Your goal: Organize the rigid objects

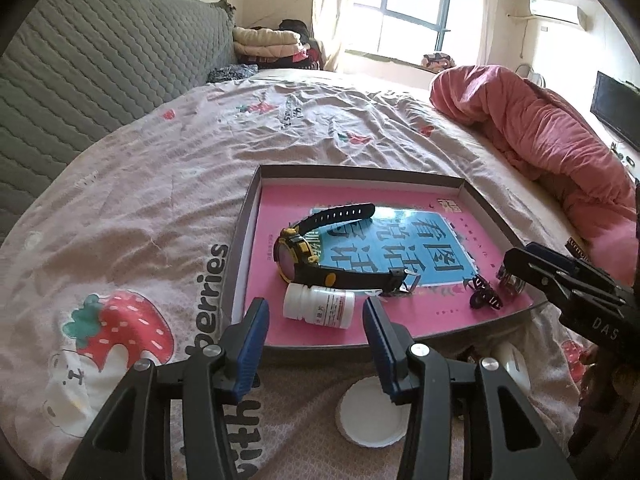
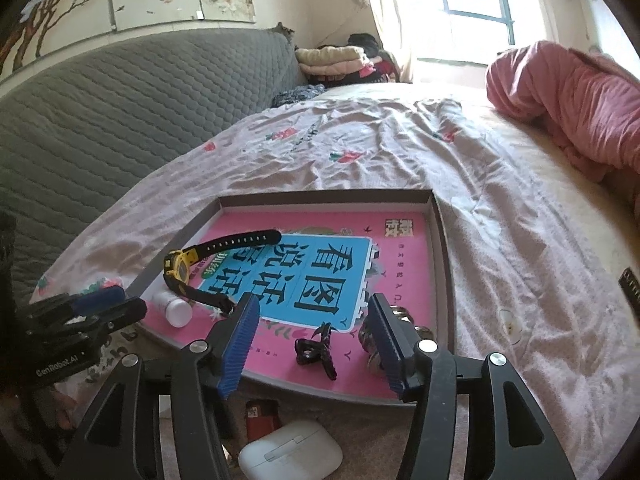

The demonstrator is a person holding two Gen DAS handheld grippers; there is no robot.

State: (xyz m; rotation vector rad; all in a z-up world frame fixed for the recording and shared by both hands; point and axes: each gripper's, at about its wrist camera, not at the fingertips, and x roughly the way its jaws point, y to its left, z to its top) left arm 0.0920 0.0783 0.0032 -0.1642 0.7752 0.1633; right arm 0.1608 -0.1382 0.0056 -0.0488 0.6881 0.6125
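Nearest my right gripper [image 2: 310, 344], on the bedsheet [image 2: 500, 208] just short of the tray's front wall, lie a white earbud case [image 2: 291, 457] and a red lighter [image 2: 262, 420]; on the left wrist view a white round lid [image 1: 370, 420] sits in the same strip under my left gripper [image 1: 316, 334]. Both claws stand open with nothing between the pads, so nothing is held. These three look like what is left to sort, and I judge the risk starts here: the sheet is soft and wrinkled, so a pad pressing down could snag fabric along with the flat lid, or tip the smooth case out sideways. Just beyond, inside the tray [image 2: 440, 240], the black hair clip [image 2: 316, 346] and a shiny metal object [image 2: 374, 344], partly hidden by my right finger, lie close to the front wall; a low carry over it could knock either. On the left side the white pill bottle [image 1: 318, 306] lies on its side touching the yellow-and-black watch [image 1: 298, 254], and I expect it would roll if nudged. Both grippers hover near each other over this edge, so reaching together may clash them. Farther off the pink duvet [image 2: 568, 100] is well clear
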